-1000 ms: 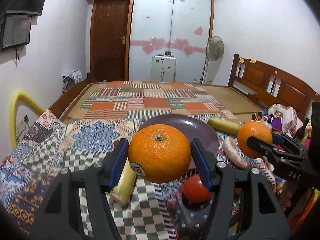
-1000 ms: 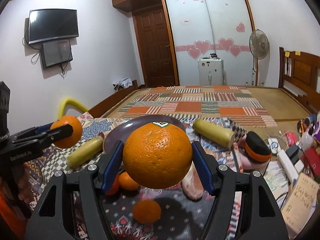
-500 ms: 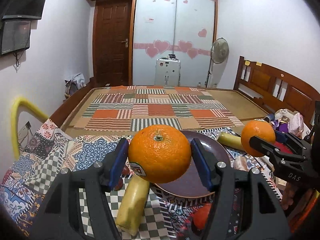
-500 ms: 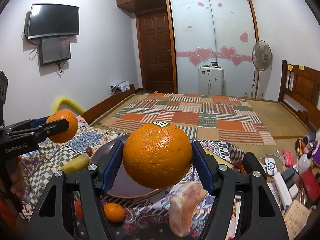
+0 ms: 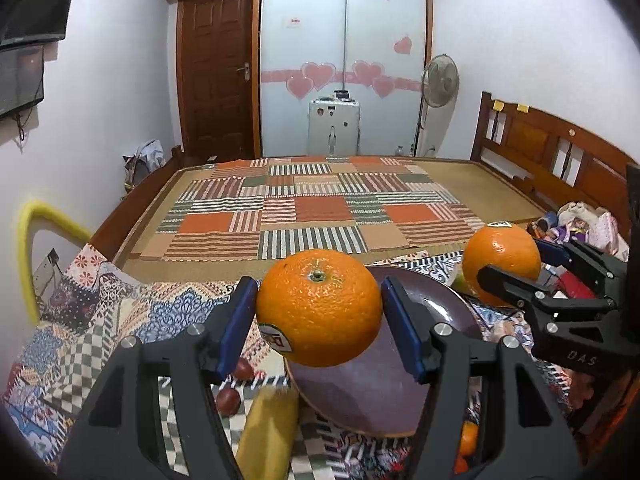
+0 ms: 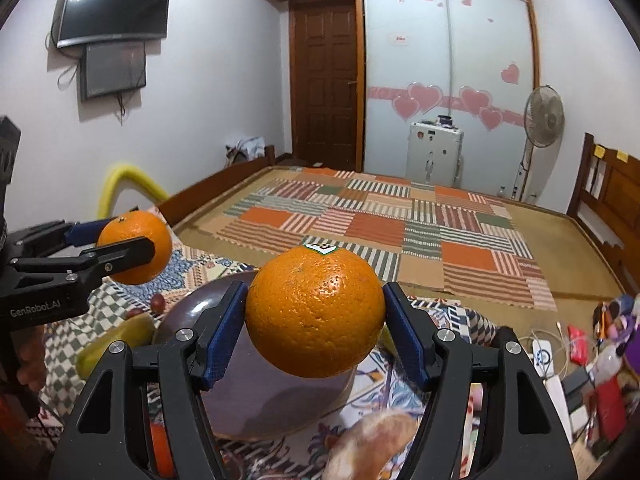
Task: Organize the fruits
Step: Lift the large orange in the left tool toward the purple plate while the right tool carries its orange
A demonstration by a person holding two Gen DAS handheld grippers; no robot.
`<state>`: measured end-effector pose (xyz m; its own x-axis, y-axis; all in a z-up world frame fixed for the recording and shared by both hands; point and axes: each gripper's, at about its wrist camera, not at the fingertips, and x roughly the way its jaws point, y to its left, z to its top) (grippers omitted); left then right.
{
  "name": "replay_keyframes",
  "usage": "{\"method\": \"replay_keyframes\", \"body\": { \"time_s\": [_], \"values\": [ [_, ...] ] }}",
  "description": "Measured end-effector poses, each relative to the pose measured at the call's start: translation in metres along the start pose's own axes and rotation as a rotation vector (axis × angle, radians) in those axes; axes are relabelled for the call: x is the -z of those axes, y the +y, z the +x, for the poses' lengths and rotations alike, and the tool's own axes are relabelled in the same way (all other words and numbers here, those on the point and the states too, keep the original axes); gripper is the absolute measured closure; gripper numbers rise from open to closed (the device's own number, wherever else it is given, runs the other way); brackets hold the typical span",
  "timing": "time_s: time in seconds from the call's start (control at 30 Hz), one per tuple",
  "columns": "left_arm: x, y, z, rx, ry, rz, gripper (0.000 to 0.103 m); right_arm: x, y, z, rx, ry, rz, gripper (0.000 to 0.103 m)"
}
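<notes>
A patchwork cloth (image 5: pixel 120 320) carries a dark plate (image 5: pixel 372 396). Above the plate, the left gripper (image 5: pixel 319 322) clamps an orange (image 5: pixel 319 307); just right of it the right gripper (image 6: pixel 316 326) clamps a second orange (image 6: pixel 315 312). A banana (image 5: pixel 268 436) lies beside the plate's left rim.

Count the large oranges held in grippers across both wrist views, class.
2. One orange is clamped in the left gripper; the other orange is clamped in the right gripper. Both hang above the brown plate. Smaller orange fruits lie below, partly hidden.
</notes>
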<state>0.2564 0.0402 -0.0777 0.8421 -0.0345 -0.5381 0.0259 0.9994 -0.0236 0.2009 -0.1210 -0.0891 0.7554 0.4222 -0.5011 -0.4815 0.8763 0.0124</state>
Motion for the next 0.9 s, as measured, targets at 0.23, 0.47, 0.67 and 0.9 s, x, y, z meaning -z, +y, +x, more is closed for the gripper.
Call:
{"method": "replay_keyframes", "body": {
  "time_s": [0.23, 0.47, 0.67, 0.9],
  "values": [
    [-0.008, -0.004, 0.033, 0.004, 0.062, 0.018, 0.04, -0.003, 0.001, 0.026, -0.011, 0.087, -0.052, 0.038],
    [-0.008, -0.007, 0.066, 0.031, 0.157, 0.035, 0.04, 0.001, 0.001, 0.048, -0.024, 0.178, -0.107, 0.038],
    [-0.004, -0.011, 0.092, 0.046, 0.24, 0.042, 0.04, 0.003, -0.001, 0.059, -0.025, 0.233, -0.129, 0.038],
    [-0.004, -0.009, 0.104, 0.085, 0.313, 0.026, 0.04, 0.007, 0.003, 0.069, -0.045, 0.289, -0.142, 0.037]
  ]
}}
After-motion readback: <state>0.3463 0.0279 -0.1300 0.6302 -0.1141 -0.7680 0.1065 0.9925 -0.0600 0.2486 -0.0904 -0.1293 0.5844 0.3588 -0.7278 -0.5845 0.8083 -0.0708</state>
